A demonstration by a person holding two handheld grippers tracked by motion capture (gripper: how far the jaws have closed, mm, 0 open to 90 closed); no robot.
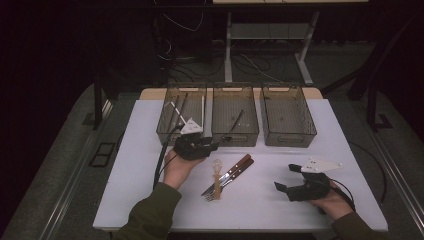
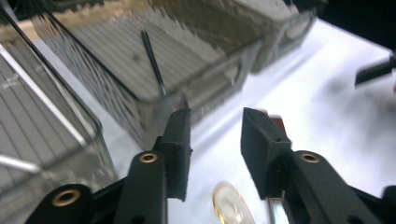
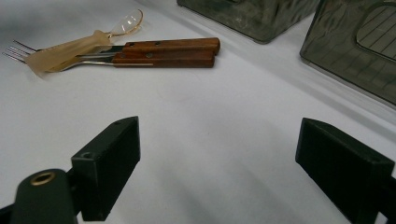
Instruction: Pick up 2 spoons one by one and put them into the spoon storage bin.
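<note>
Black jaws of the left gripper (image 2: 212,140) stand parted and empty, low in its own view, above the cutlery pile (image 1: 226,176) at the high view's centre. Sorting into the bins (image 1: 235,120) looks mid-way; next it must lower onto one piece. Right gripper (image 1: 286,179) waits spread wide, lower right.

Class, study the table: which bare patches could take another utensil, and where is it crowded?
Free: the white table left of the left gripper, and the stretch between the wooden-handled cutlery and the right gripper. Crowded: the far edge, lined by three bins, and the middle, where the plastic spoon overlaps the cutlery.
</note>
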